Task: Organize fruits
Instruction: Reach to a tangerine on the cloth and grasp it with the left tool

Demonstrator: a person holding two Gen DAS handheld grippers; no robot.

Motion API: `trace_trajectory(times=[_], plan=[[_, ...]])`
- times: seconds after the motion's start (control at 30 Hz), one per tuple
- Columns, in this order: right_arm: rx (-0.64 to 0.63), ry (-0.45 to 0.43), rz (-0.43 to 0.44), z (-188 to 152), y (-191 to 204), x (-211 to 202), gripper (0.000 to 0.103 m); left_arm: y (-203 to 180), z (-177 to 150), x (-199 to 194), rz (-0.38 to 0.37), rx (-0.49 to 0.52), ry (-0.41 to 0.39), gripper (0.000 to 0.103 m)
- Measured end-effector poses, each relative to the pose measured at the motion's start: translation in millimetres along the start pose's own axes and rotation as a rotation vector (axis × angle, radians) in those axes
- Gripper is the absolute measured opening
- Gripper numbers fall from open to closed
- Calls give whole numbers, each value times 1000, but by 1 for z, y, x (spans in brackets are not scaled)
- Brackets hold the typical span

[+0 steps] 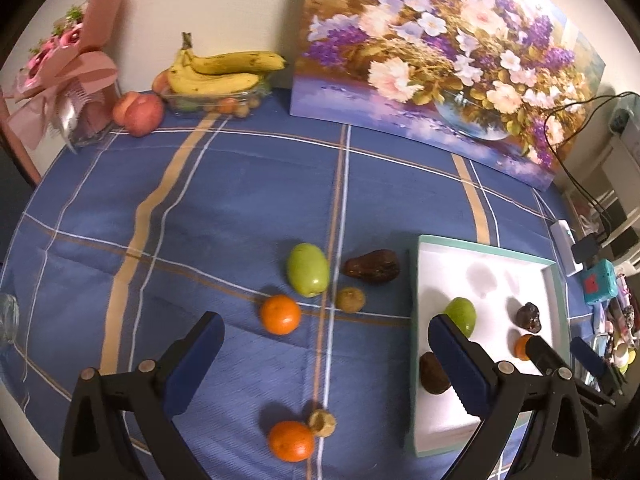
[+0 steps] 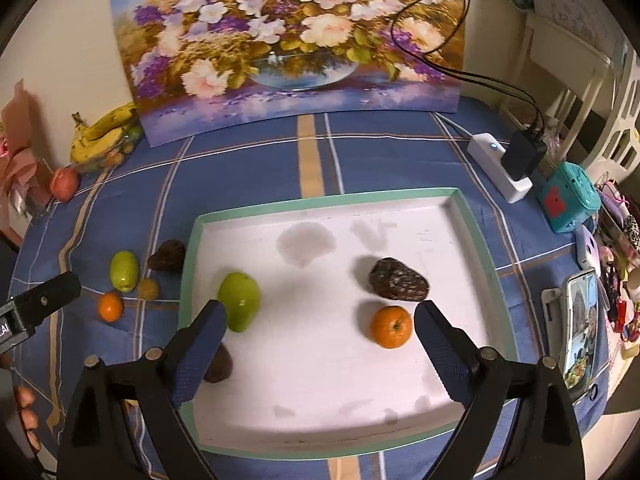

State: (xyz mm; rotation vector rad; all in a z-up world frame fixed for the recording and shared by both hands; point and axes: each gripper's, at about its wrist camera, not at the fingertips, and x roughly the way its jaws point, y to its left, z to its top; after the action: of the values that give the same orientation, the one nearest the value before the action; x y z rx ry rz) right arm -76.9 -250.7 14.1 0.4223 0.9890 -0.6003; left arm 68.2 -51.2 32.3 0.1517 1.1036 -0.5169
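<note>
Blue checked tablecloth (image 1: pixel 240 208): white tray (image 2: pixel 476 232), loose fruits (image 1: pixel 308 270), painting (image 1: pixel 440 60).

In the right wrist view, a finger of the right hand-held gripper (image 2: pixel 318 346) is hiding part of a brown fruit (image 2: pixel 219 365); the picture's edge is cutting the phone (image 2: pixel 581 320).

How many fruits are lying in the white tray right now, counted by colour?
Green fruit: 1
Orange fruit: 1
Dark brown fruits: 2
Total in the tray: 4
</note>
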Motion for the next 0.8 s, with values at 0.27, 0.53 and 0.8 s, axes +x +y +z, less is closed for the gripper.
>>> trace_trajectory(times=[0.27, 0.53, 0.8], plan=[[-21, 25, 21, -22, 16, 2, 95, 21, -15, -9, -6, -48, -15, 103], [-63, 62, 23, -40, 27, 0, 95, 32, -35, -3, -18, -69, 11, 103], [-81, 88, 23, -52, 33, 0, 95, 42, -54, 18, -3, -83, 113, 103]])
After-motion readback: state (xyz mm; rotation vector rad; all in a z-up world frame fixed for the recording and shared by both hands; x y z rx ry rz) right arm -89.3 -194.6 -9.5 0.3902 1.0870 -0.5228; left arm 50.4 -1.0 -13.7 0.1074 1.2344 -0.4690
